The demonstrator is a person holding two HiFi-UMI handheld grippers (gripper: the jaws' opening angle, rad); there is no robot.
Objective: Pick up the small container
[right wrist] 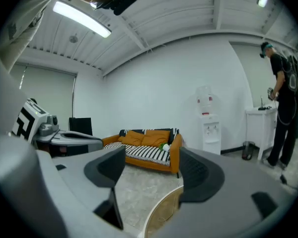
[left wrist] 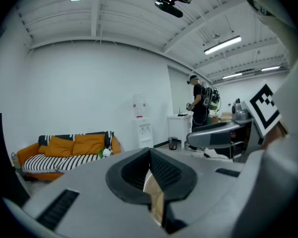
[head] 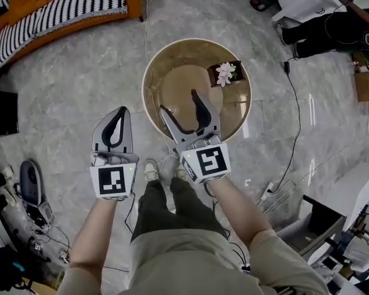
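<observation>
Small container (head: 224, 74), seemingly holding flowers, sits on round worktop (head: 166, 57) beyond right tool (head: 178, 101); we see its jaws apart, empty. Left tool (head: 118, 120) jaws together, over floor (head: 61, 91).

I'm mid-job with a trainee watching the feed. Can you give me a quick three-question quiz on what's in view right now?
1. What sits in the small container on the round table? A) flowers B) pens C) fruit
2. True or false: the right gripper has its jaws pressed together.
3. Which gripper hangs over the floor beside the table, rather than over the tabletop?

Key: 1 A. 2 False: its jaws stand apart with nothing between them. 3 The left gripper, with its jaws together.
</observation>
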